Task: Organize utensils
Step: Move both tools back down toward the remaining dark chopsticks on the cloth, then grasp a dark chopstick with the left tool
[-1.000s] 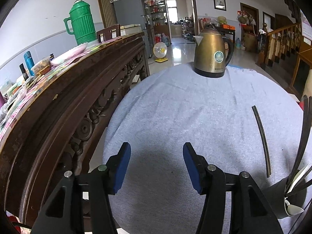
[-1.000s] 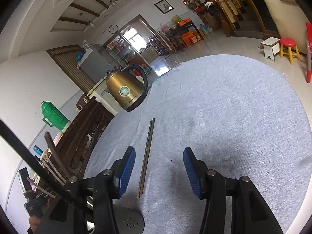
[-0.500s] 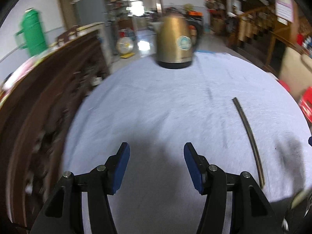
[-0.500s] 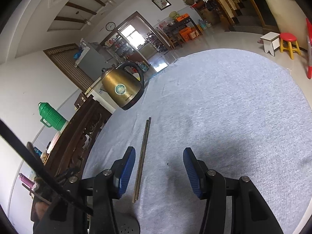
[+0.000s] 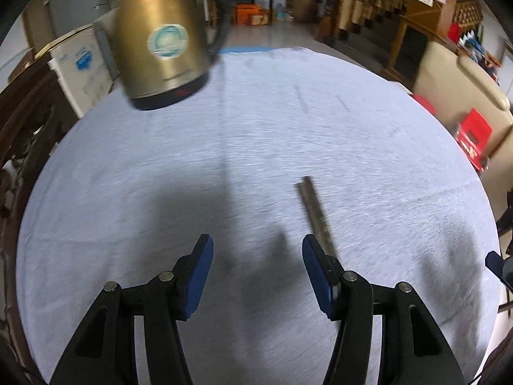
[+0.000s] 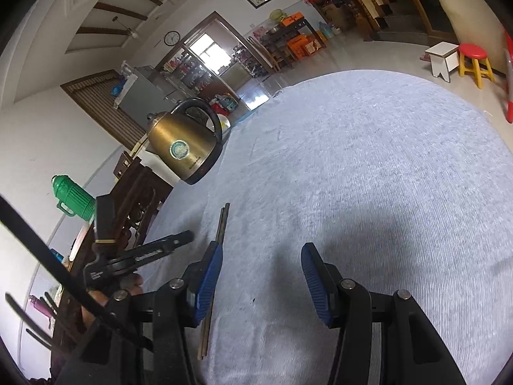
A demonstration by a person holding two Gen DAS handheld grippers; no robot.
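Chopsticks [image 5: 315, 215] lie on the grey-clothed desk [image 5: 384, 160], long axis running near-to-far, near end passing just beside the right finger of the left tongs [image 5: 255, 268]. Both left tongs and right tongs [image 6: 259, 276] gape empty; left looks nearer. Brass kettle [image 5: 163, 38] stands far-left; cluttered living room beyond.

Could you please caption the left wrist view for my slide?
Open left gripper near chopsticks on grey tablecloth, brass kettle behind.
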